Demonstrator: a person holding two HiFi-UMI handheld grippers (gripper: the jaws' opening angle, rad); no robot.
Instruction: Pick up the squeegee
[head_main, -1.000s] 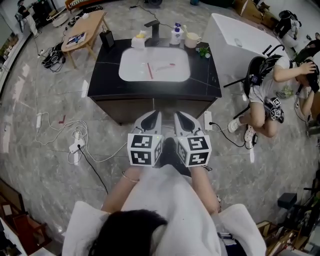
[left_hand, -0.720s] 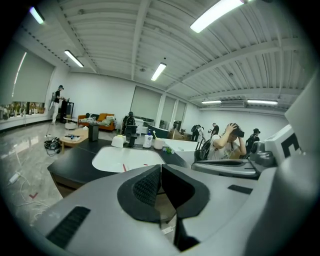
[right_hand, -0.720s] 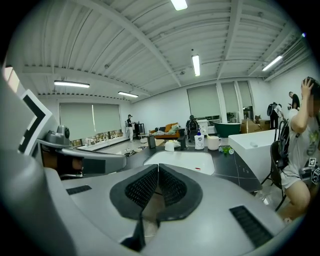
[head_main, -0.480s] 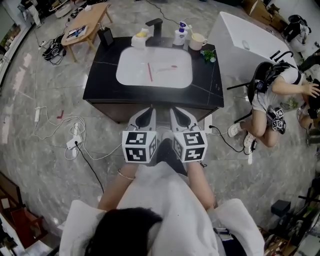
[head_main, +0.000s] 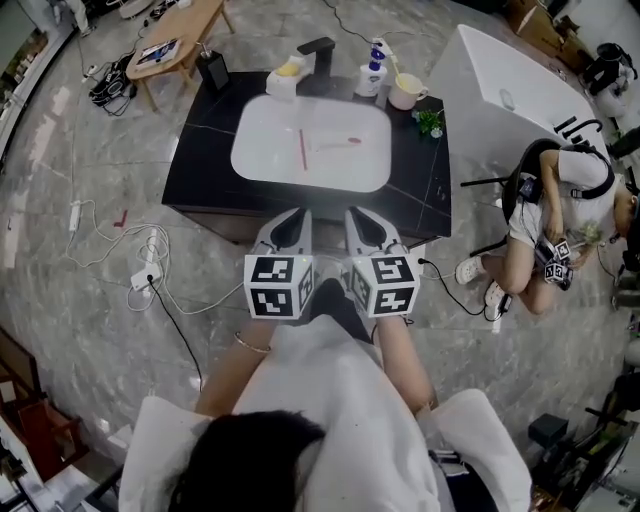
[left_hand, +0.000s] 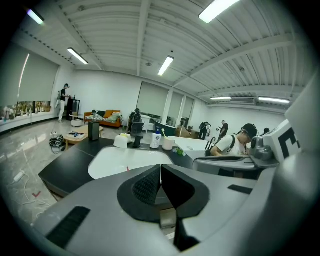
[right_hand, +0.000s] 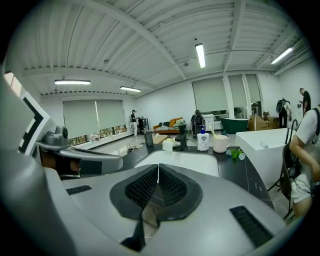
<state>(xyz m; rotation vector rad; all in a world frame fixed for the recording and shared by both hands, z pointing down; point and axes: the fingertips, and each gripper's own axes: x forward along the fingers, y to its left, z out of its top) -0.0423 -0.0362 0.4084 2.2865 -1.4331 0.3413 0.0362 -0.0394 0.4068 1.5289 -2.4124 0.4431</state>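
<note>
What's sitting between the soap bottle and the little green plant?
A mug stands between the bottle and the plant. The head view shows it, and the right gripper view does too.

The thin red thing (head_main: 302, 148) lying in the white basin (head_main: 258, 165) is too small to name (a stick-like shape, no more); the person's hands are hidden under the marker cubes of the left gripper (head_main: 290, 216) and the right gripper (head_main: 360, 216); the wooden table (head_main: 190, 35) is cut off by the head view's top edge; in both gripper views the basin's near part is hidden behind the gripper bodies.
</note>
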